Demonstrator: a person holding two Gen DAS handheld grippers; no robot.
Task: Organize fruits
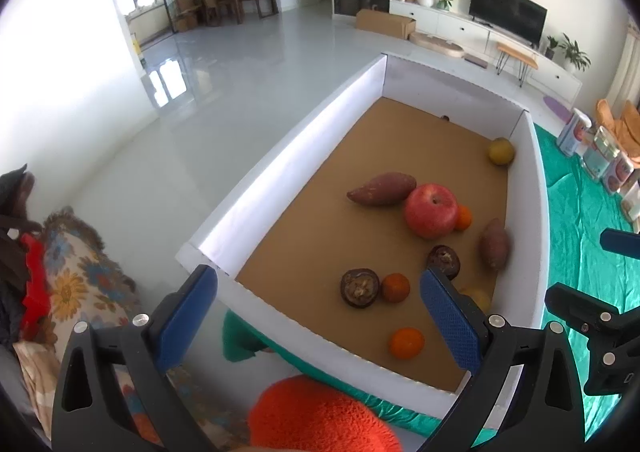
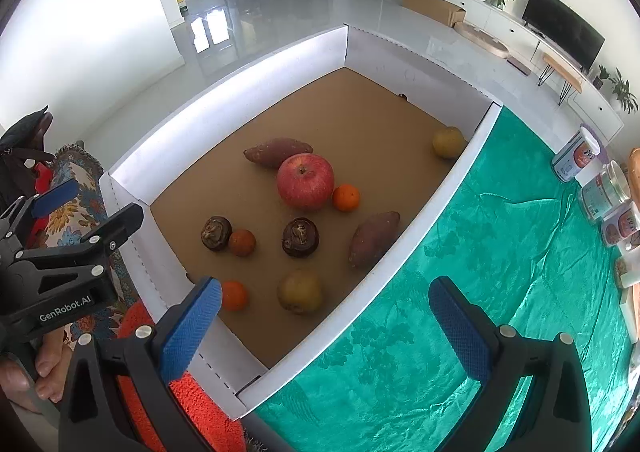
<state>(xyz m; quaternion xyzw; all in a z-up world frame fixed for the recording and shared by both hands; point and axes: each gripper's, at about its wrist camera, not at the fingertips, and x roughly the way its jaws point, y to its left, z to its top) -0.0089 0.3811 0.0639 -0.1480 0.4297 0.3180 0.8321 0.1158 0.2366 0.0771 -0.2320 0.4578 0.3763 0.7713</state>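
A white box with a brown floor [image 1: 304, 236] [image 2: 256, 172] holds a red apple [image 1: 431, 210] [image 2: 305, 182], two sweet potatoes [image 1: 382, 189] [image 2: 373, 238], several small oranges [image 1: 406, 342] [image 2: 346, 197], two dark shrivelled fruits [image 1: 359, 287] [image 2: 300, 237] and two yellowish pears [image 1: 501, 150] [image 2: 300, 292]. My left gripper [image 1: 320, 308] hangs open over the box's near corner, nothing between its blue pads. My right gripper [image 2: 326, 316] is open above the box's near wall and the green cloth, also holding nothing.
The box rests on a green cloth [image 2: 480, 272]. Several jars [image 2: 604, 192] stand at the cloth's right edge. An orange fuzzy item [image 1: 320, 416] lies just below the box. A floral cushion [image 1: 76, 276] sits to the left. Glossy floor lies beyond.
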